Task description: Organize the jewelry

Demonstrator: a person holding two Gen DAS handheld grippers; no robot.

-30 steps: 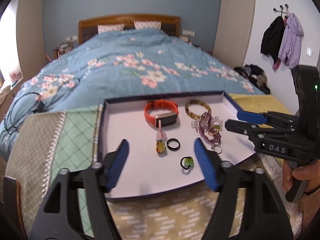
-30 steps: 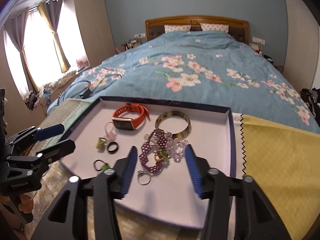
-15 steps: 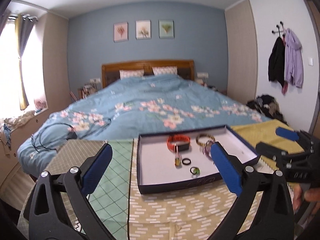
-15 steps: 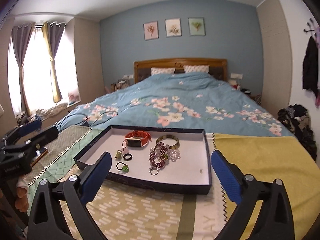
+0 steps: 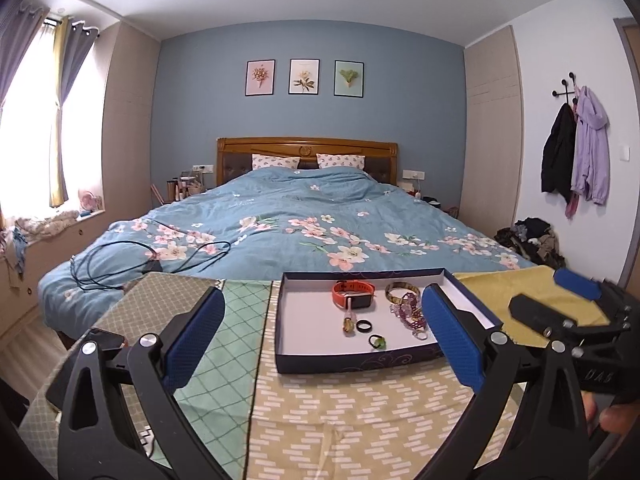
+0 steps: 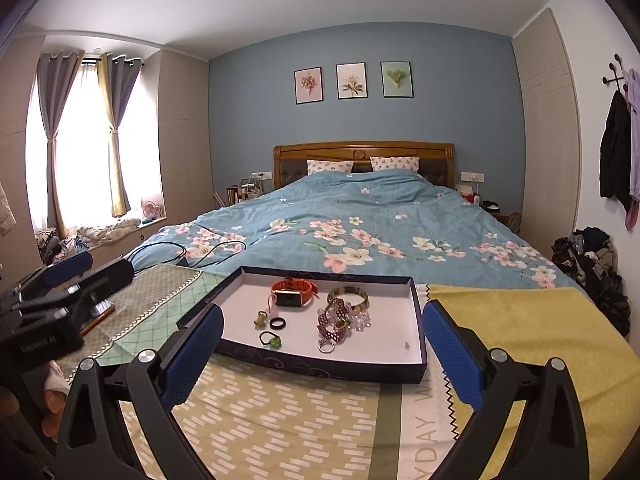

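Ahead of both sets of jaws, a shallow rectangular dark-blue cardboard tray (image 6: 320, 370) with a white floor sits on the patterned cloth-covered surface (image 6: 280, 420), holding the jewelry. Left gripper (image 5: 322, 338): jaws spread wide, nothing between the blue textured pads, tray just beyond and slightly right of centre. Right gripper (image 6: 322, 350): jaws spread wide too, empty, tray straight ahead between the two pads.

Tray contents:
- one orange rubber-strap smartwatch (image 6: 294, 292) with a dark square face, far side
- one mottled tan rigid bangle (image 6: 349, 295), round, to its right
- one tangle of purple and clear beaded bracelets (image 6: 340, 320), touching the bangle; number of strands cannot tell
- one plain black band ring (image 6: 277, 323)
- one small yellowish ring (image 6: 261, 319), left of the black one
- one black ring with a green stone (image 6: 271, 339), nearest the jaws
- one silver metal ring (image 6: 326, 346) at the near end of the beads
- one small pink charm (image 6: 273, 304) by the watch

Beyond the tray, a bed with a blue floral quilt (image 6: 360, 220).
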